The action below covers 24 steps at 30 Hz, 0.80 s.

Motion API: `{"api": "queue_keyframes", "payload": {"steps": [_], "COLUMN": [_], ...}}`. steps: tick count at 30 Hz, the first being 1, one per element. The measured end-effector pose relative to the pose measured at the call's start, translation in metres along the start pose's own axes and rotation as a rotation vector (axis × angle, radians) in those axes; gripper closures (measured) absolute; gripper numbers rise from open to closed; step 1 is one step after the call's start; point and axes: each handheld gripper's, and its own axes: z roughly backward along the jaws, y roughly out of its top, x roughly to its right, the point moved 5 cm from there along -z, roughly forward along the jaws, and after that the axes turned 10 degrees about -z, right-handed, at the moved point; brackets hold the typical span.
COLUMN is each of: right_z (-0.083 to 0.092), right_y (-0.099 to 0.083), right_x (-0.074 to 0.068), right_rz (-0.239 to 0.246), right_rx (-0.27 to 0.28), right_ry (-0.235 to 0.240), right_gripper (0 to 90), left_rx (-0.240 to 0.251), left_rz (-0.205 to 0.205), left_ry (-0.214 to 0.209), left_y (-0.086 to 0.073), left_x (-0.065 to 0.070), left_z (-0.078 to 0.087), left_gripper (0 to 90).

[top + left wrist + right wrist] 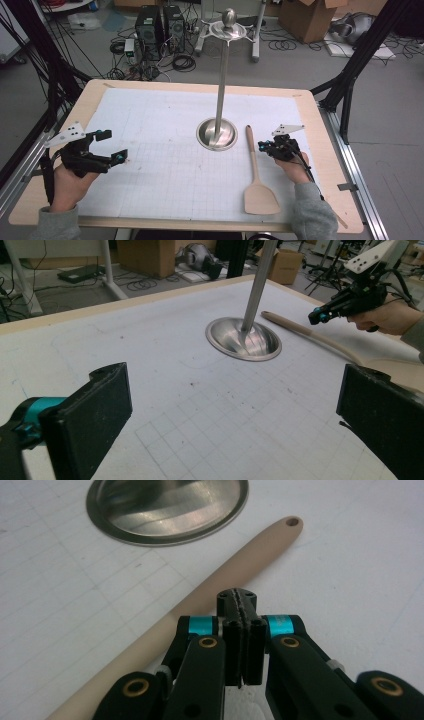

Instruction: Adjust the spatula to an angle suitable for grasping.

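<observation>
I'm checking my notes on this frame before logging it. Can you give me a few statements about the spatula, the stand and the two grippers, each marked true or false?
1. The right gripper is shut with nothing between its jaws. True.
2. The wooden spatula hangs on the metal stand. False: it lies flat on the mat, right of the stand's base.
3. The left gripper is open. True.
4. The left gripper holds the spatula. False: it holds nothing.

In the high view the stand [217,131] rises from its base at the middle of the table [325,165]. The spatula [256,175] lies just right of it, blade toward the lower edge. The right gripper [262,146] sits right of the handle, the left gripper [113,146] at far left.
</observation>
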Motion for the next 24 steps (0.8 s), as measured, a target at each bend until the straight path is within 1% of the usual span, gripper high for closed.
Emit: {"api": "queue_keyframes", "payload": {"steps": [2,4,6,8,10,11,12,15,17,21,24], "right_z": [0.007,0.014,0.021,0.027,0.031,0.033,0.034,0.036,0.037,0.035,0.033], "right_y": [0.001,0.003,0.005,0.005,0.004,0.003,0.002,-0.003,-0.006,-0.012,-0.017], "right_x": [-0.004,-0.009,-0.014,-0.019,-0.025,-0.028,-0.031,-0.038,-0.042,-0.047,-0.051], "right_rz": [0.007,0.013,0.016,0.018,0.022,0.021,0.018,0.035,0.031,0.038,0.041], "right_rx": [0.011,0.029,0.051,0.063,0.077,0.078,0.074,0.078,0.075,0.070,0.056], "right_ry": [-0.005,-0.010,0.001,0.001,0.020,0.022,0.023,0.028,0.034,0.035,0.041], "right_gripper": [90.0,90.0,90.0,90.0,90.0,90.0,90.0,90.0,90.0,90.0,90.0], "left_rx": [0.004,0.006,0.010,0.011,0.009,0.010,0.009,0.006,0.006,0.009,0.008], "left_rz": [0.001,-0.008,-0.007,-0.010,-0.011,-0.009,-0.007,-0.010,-0.010,-0.013,-0.013], "left_ry": [-0.002,-0.007,-0.011,-0.014,-0.018,-0.020,-0.021,-0.029,-0.032,-0.036,-0.038], "left_y": [0.002,0.003,0.005,0.006,0.006,0.006,0.006,0.007,0.007,0.008,0.008], "left_x": [0.001,0.001,0.002,0.002,0.002,0.002,0.002,0.002,0.002,0.003,0.003], "left_z": [-0.001,-0.002,-0.004,-0.006,-0.008,-0.009,-0.011,-0.014,-0.016,-0.017,-0.018], "left_gripper": [1.7,1.7,1.7,1.8,1.7,1.7,1.7,1.7,1.7,1.7,1.7]}}
